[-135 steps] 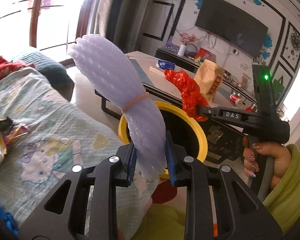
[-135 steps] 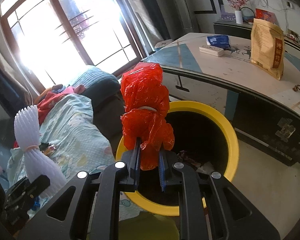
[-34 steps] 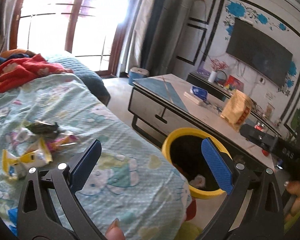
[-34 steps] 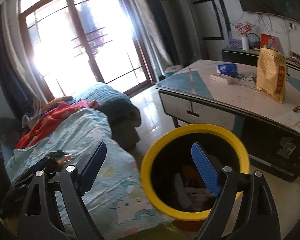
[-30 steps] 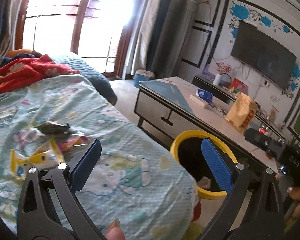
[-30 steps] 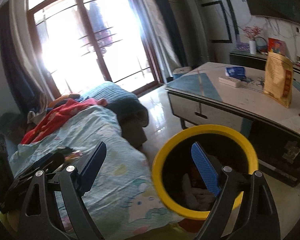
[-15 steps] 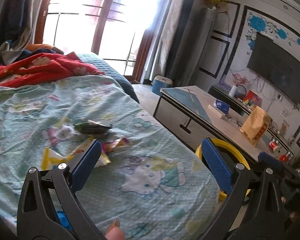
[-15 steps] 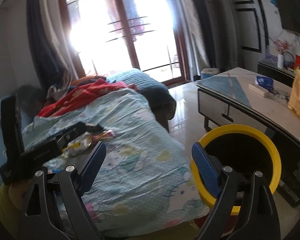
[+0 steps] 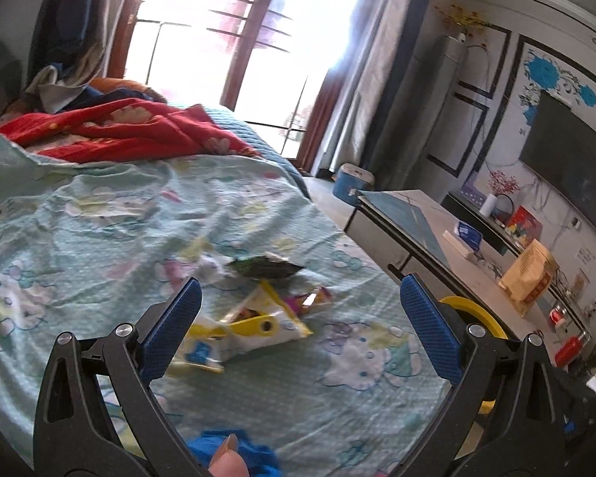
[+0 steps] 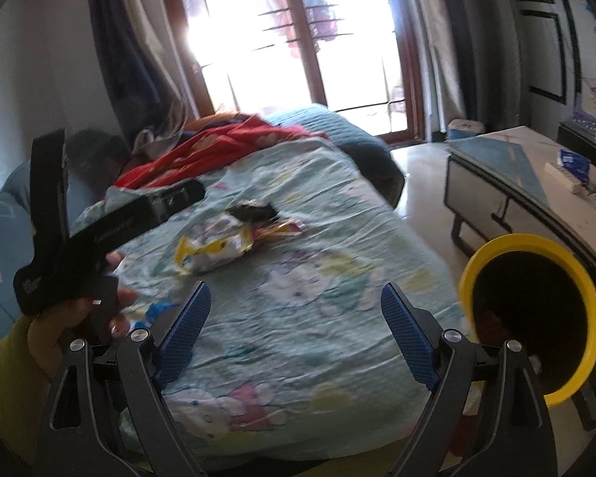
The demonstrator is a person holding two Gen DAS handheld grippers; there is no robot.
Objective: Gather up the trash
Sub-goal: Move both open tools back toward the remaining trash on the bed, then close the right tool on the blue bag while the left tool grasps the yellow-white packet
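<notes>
Several wrappers lie on the teal cartoon bedspread (image 9: 99, 214): a white-and-yellow snack bag (image 9: 254, 328) (image 10: 214, 248), a dark green wrapper (image 9: 264, 267) (image 10: 252, 211) and a small pink-orange wrapper (image 9: 312, 300) (image 10: 278, 230). My left gripper (image 9: 298, 314) is open and empty, just above and short of the snack bag. My right gripper (image 10: 296, 320) is open and empty over the bedspread, nearer than the wrappers. The yellow-rimmed black bin (image 10: 530, 318) (image 9: 473, 314) stands on the floor at the right of the bed.
A red blanket (image 9: 111, 131) and clothes are heaped at the bed's far end. A low coffee table (image 10: 508, 183) with a paper bag (image 9: 526, 280) stands beyond the bin. A blue object (image 9: 234, 451) lies at the bed's near edge. Bright glass doors are behind.
Both grippers let go of the foam net and red bag, which went into the bin. Since then both have swung left from the bin toward the wrappers on the bed, open throughout.
</notes>
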